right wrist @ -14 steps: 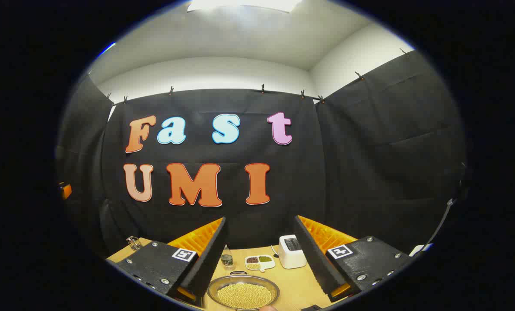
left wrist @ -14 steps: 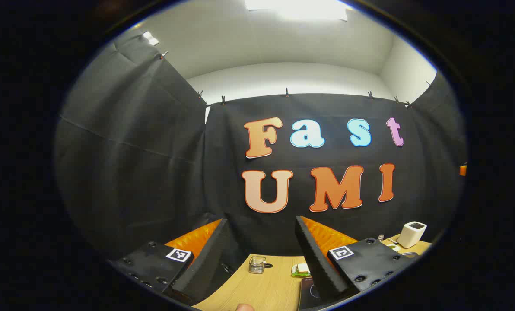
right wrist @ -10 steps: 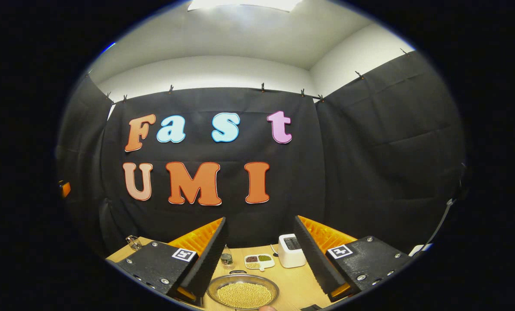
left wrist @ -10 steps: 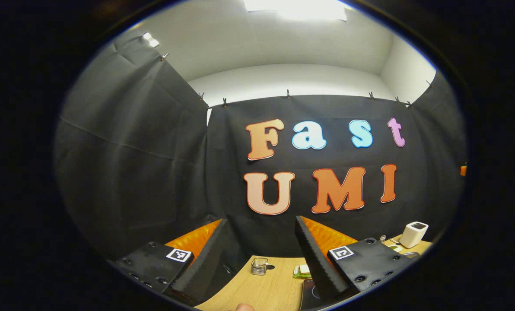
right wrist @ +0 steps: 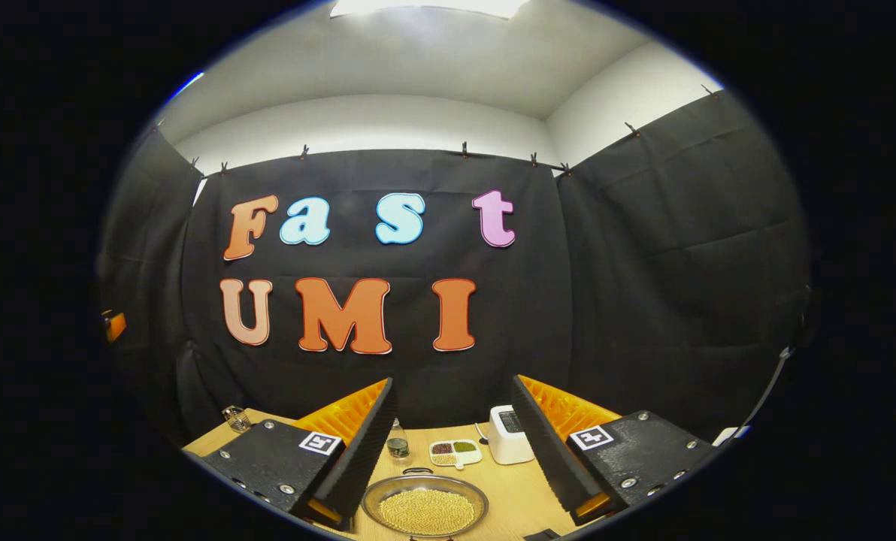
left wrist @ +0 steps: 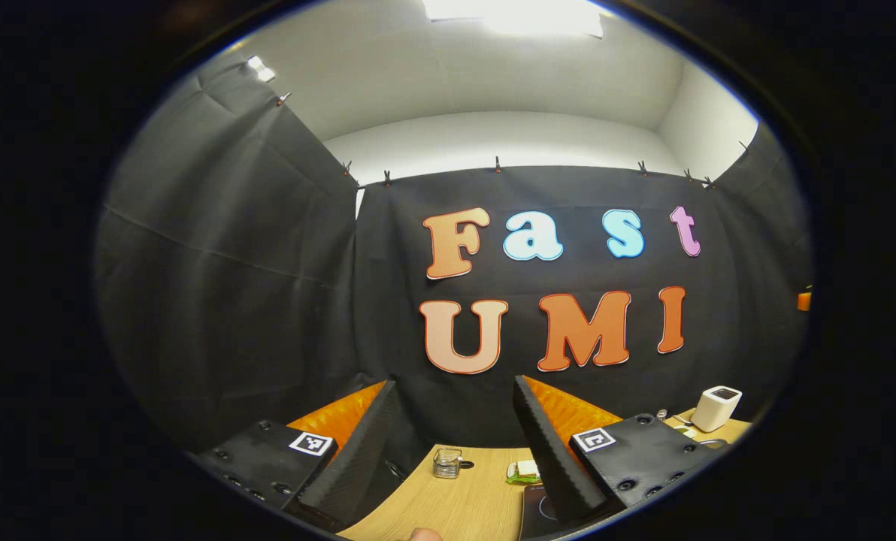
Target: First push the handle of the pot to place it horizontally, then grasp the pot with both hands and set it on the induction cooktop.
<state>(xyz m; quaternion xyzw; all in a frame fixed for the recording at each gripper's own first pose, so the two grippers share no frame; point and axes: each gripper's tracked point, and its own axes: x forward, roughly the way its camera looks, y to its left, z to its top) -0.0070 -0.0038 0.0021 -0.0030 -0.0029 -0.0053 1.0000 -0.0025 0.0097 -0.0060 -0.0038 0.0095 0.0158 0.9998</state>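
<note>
- Wooden table (right wrist: pixel 512 492) stands against black cloth walls.
- Left gripper (left wrist: pixel 454 398): fingers spread apart, holding nothing, raised above the table; a dark cooktop (left wrist: pixel 534 509) lies low between them.
- Right gripper (right wrist: pixel 454 394): fingers spread apart, holding nothing.
- Pot (right wrist: pixel 425 507) of yellow beans sits on the table between the right gripper's fingers, untouched.
- White toaster (right wrist: pixel 507 445) stands behind the pot.

One metal pot (right wrist: pixel 425 507) full of yellow beans sits on one wooden desk (right wrist: pixel 508 488). Behind it stand one small bottle (right wrist: pixel 398 446), one divided dish (right wrist: pixel 455 451) with three kinds of grain, and one white toaster (right wrist: pixel 509 445). The left gripper view adds one small glass jar (left wrist: pixel 446 463) and one dark cooktop (left wrist: pixel 537 507).
</note>
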